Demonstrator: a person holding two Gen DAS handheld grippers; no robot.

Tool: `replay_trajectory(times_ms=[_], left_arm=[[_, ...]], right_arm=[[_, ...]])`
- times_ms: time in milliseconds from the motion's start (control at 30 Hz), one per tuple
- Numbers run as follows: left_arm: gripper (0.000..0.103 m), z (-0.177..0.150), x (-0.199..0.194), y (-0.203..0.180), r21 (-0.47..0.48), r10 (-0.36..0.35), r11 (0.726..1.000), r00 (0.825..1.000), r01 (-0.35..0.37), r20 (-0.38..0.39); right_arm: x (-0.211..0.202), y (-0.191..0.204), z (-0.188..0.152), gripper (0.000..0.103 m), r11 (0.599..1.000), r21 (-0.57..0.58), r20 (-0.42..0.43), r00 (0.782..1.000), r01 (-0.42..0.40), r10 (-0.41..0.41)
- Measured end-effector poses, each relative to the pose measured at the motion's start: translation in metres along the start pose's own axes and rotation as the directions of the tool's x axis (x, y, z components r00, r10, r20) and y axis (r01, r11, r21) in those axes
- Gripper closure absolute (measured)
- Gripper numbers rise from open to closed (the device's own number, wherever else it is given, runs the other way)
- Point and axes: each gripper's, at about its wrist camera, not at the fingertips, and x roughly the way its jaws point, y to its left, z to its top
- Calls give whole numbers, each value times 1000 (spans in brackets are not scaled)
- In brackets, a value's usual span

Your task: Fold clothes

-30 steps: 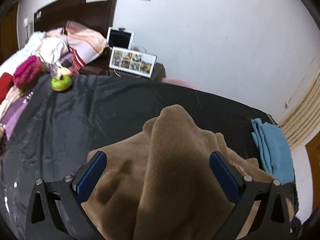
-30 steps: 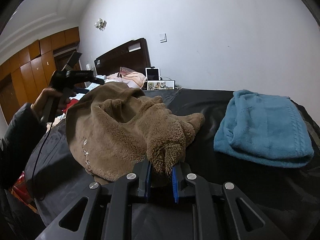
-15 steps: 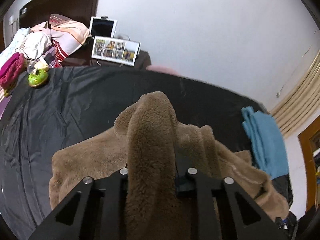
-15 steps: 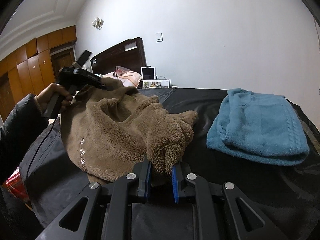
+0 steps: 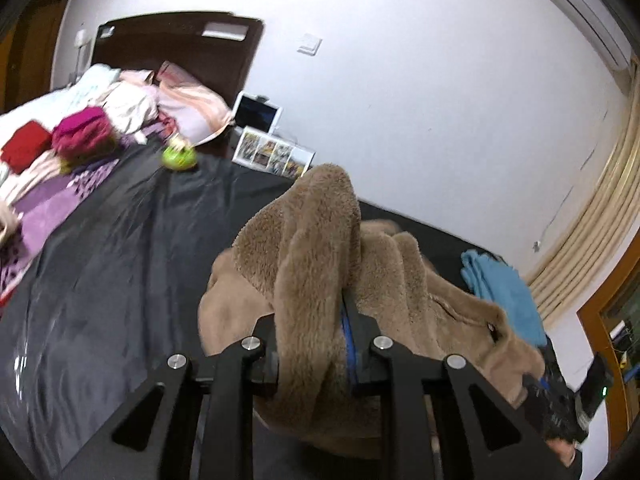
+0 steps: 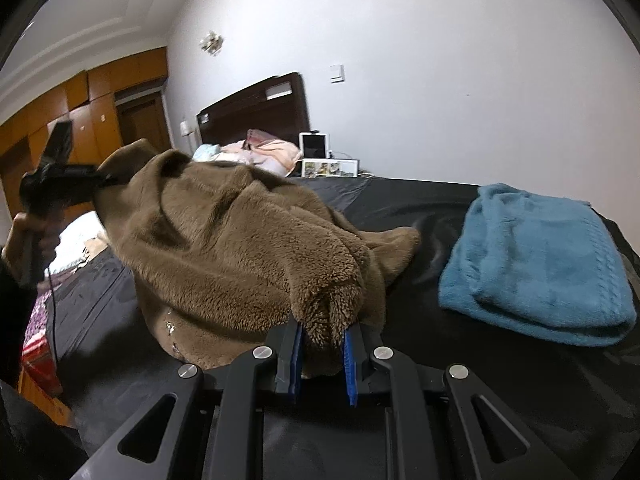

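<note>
Bedding in black [image 6: 420, 208] is spread over the bed, and on it the task's things are carried. Largest among them is the brown fleece garment [image 6: 240, 248], held partly lifted above the near edge of the bed, its bulk sagging between two grips while one fold rests on the black cover. Beside it, toward the right edge, a blue fleece garment [image 6: 536, 264] is seen lying folded flat.

One end of the brown garment is pinched by the right tongs [image 6: 322, 350], closed down on a thick tuft with only the fabric's width left between the blue pads. The other end is clamped high by the left tongs [image 5: 316, 344], likewise closed tight on a bunched ridge. The garment's long axis is thus stretched from the left grip, raised and toward the left edge, down to the right grip, low and nearer the folded blue piece.

No brand, label or legible writing is made out.
</note>
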Motion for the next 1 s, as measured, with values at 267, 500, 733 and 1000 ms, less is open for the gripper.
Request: replay_trajectory(times_ms=[267,500,733,1000], left_arm=[[33,-53,14,37,-19,16,1000,995,-18,-98],[19,-27,-4,53,-132,-78,989,996,73,-33],[18,7,17,36,-150,-117,983,989,102,-94],[18,-6,45,30,-199,-102,978,974,61,-200]], right_arm=[[11,13,-3,85,998,-56,-58,998,-23,20],[18,16,-10,85,996,-86,-105,994,-35,26],[19,18,-20,85,994,-101,-124,992,-45,32],[20,15,-23,85,993,-99,-118,992,-65,53]])
